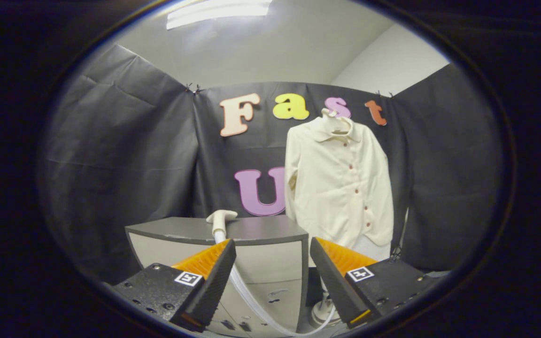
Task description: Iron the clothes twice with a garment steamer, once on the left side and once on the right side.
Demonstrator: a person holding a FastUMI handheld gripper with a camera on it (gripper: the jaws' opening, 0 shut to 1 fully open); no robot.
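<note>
Your gripper (pixel 273 263) gapes wide, holding nothing | steamer head (pixel 221 218) rests on the cabinet (pixel 261 230) top's front edge | shirt (pixel 338 178) hangs beyond.

Gripper view: looks forward, level, between spread fingers (pixel 214 267); cabinet (pixel 251 232) near, hung shirt (pixel 341 183) farther.
</note>
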